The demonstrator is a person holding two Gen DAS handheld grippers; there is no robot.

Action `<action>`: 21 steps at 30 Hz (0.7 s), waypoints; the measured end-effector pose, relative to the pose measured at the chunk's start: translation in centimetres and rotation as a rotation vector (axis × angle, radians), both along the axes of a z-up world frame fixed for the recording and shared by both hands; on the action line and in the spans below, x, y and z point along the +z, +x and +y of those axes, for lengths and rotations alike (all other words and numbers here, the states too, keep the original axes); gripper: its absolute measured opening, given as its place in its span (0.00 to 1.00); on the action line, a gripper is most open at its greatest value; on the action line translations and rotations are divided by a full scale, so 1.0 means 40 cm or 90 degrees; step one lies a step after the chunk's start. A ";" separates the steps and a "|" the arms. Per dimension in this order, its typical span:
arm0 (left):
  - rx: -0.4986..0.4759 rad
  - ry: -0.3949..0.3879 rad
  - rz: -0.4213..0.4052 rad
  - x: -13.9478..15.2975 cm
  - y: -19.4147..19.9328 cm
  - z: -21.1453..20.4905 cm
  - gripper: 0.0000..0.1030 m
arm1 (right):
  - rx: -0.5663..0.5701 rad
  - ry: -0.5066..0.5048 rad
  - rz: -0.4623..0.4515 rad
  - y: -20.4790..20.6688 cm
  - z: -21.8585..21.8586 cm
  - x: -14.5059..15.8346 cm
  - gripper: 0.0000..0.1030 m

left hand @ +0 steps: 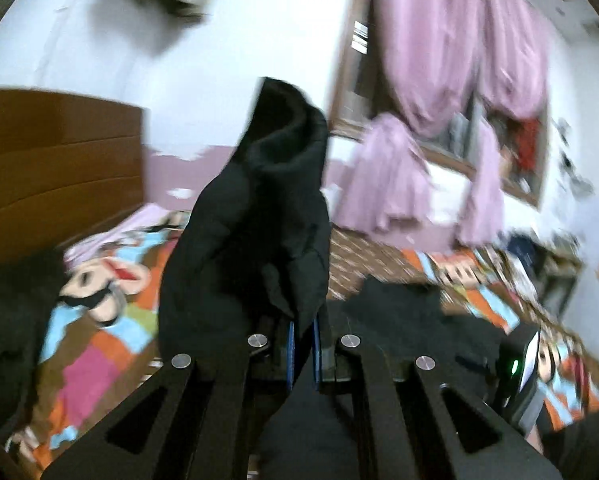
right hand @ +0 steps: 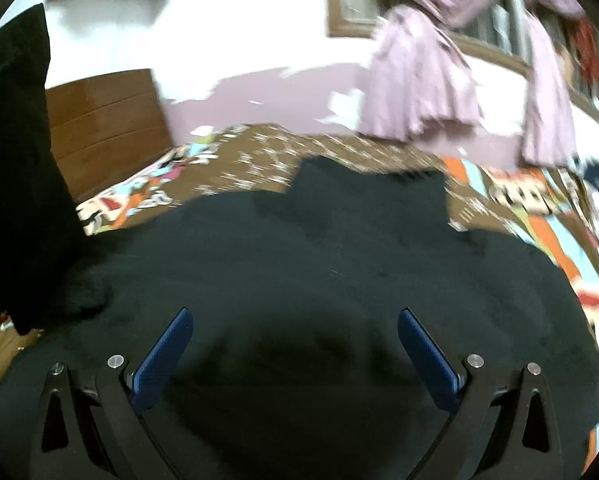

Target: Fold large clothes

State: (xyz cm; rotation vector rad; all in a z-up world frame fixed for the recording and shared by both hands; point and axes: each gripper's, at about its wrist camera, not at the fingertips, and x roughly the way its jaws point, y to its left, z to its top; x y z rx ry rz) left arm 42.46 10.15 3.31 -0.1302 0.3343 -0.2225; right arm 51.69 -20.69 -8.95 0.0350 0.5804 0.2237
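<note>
On the bed (right hand: 519, 216), over a bright cartoon-print bedspread (left hand: 111, 280), a large black garment (right hand: 299, 280) lies spread with most of its body flat. In the right wrist view it fills the foreground and reaches away toward the far edge of the bed, where a squared-off part ends near the brown patterned strip; its long axis seems to run from the camera toward the wall, though blur and the dark cloth hide seams and edges.

The left gripper (left hand: 303, 352) has its jaws nearly closed, pinching a fold of the same black cloth between the blue pads (left hand: 290, 354). The pinched part (left hand: 267, 208) stands up in a tall peak that points toward the ceiling, probably a sleeve or a side raised so that it can be carried over the flat body as a fold. Holding it high would keep the cloth from dragging on the rest.

The right gripper (right hand: 295, 356) hangs just above the spread cloth with its jaws wide apart and nothing between them, seemingly ready to pin or take an edge.

Purple curtains (left hand: 459, 80) and a wooden headboard (left hand: 59, 160) stand behind.
</note>
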 end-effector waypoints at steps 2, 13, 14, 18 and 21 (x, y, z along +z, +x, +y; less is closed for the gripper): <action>-0.044 0.024 0.020 -0.021 0.029 -0.086 0.04 | -0.024 0.036 0.021 0.003 -0.086 -0.003 1.00; -0.214 0.140 0.191 -0.223 0.139 -0.421 0.04 | 0.114 0.471 0.100 0.007 -0.352 -0.021 1.00; -0.225 0.153 0.207 -0.250 0.140 -0.434 0.04 | 0.134 0.480 0.107 0.008 -0.344 -0.019 0.97; -0.261 0.162 0.256 -0.351 0.140 -0.448 0.04 | 0.173 0.466 0.173 0.025 -0.279 -0.041 0.71; -0.272 0.156 0.277 -0.391 0.143 -0.438 0.04 | 0.151 0.456 0.234 0.052 -0.256 -0.075 0.59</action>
